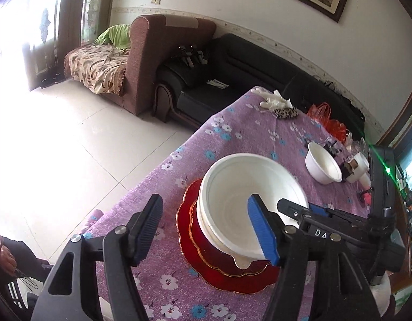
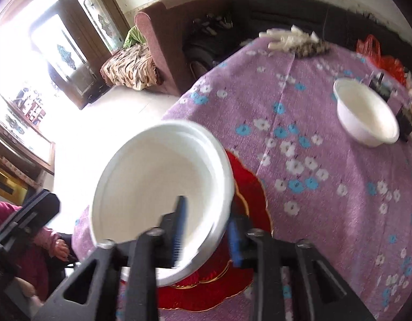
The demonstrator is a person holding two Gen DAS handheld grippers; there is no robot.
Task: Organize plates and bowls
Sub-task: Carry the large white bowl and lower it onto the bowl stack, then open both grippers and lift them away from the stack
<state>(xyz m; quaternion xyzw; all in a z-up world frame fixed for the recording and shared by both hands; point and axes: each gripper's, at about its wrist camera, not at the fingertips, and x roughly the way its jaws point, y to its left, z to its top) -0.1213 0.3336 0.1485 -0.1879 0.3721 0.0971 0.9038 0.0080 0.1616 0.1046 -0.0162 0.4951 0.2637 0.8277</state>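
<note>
A nested stack of white bowls [image 1: 240, 195] sits on two red gold-rimmed plates [image 1: 219, 272] near the table's left edge. My left gripper [image 1: 206, 228] is open and wide. Its blue pad hangs over the bowl's inside and its other finger stands outside, left of the plates, with neither pressing. My right gripper [image 2: 207, 235] is open, straddling the bowls' [image 2: 163, 184] near rim with a gap on both sides. In the left wrist view the right gripper [image 1: 299, 211] reaches the rim from the right. The red plates [image 2: 248, 195] show under the stack. A single white bowl [image 1: 323, 164] [image 2: 366, 115] stands further back.
The purple floral tablecloth [image 1: 232, 139] drops to a tiled floor [image 1: 72, 147] on the left. White gloves [image 1: 275, 101], a leopard pouch [image 1: 286, 113], a red bag [image 1: 329, 120] and small clutter [image 1: 358, 165] line the far side. A seated person's hand [image 2: 60, 247] is at lower left.
</note>
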